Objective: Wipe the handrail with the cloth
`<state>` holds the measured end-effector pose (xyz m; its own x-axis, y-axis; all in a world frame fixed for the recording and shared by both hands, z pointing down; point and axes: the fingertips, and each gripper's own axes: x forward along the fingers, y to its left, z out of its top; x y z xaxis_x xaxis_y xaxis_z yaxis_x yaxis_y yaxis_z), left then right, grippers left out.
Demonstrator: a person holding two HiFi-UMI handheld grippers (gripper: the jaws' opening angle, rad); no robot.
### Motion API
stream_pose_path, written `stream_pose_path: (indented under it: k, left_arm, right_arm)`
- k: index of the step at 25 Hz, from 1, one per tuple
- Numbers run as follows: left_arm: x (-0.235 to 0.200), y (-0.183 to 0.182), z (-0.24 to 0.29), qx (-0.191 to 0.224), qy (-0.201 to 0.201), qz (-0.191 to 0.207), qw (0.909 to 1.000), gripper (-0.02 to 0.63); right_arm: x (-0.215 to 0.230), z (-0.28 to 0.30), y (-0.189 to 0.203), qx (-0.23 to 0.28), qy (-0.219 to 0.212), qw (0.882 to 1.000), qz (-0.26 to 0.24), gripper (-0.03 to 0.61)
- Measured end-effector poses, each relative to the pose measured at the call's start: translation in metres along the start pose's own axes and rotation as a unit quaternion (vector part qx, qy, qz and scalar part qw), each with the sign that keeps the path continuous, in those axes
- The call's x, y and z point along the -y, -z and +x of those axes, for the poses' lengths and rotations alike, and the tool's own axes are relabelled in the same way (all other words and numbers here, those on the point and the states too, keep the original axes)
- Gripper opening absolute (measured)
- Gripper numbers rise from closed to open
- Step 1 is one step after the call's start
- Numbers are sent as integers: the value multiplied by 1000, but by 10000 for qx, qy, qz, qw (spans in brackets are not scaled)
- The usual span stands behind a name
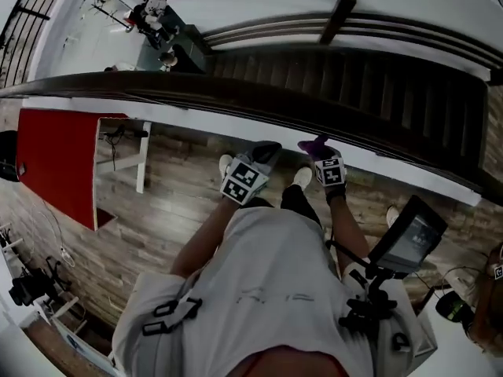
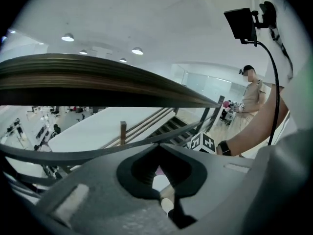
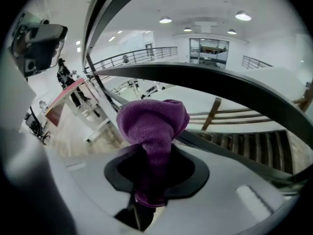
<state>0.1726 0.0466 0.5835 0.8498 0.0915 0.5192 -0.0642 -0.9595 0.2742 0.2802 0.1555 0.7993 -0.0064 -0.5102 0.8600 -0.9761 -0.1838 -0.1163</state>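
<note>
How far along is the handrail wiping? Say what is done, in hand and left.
Done: the cloth is gripped in the right gripper. In hand: it sits close to the handrail, contact unclear. Left: the wiping itself; no wiped stretch shows. The left gripper holds nothing.

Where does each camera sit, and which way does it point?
Head view: on the person's head, looking down at the handrail, left gripper, right gripper, own torso and arms.
Left gripper view: on that gripper, looking up under the handrail; the right arm shows.
Right gripper view: on that gripper, looking past its purple cloth at the handrail.
Shared: all show the handrail; head and right gripper views show the cloth.
</note>
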Motion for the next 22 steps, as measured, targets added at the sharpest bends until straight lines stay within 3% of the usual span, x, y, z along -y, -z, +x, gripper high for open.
stream_pose_path:
  k: [5,10,16,22]
  left_arm:
    - [-66,35,-62,75,-626,-554,9965,-2]
    - [-130,68,-116,113,-1047,-857,9907,-2]
    - [-209,105,-204,251,-1823,-1275,9746,-2]
    - [-259,131,-252,465,-2353,-1516,9589,-2]
  right_arm:
    - [-112,56,-71,26,-782,9964,-325,109]
    - [-189,105,-120,36,-1162,9930,-202,109]
    - [-308,178,-168,-35,-1708,9808,-940,109]
    - [-391,221,-219,164,-1502,9695,-1928,109]
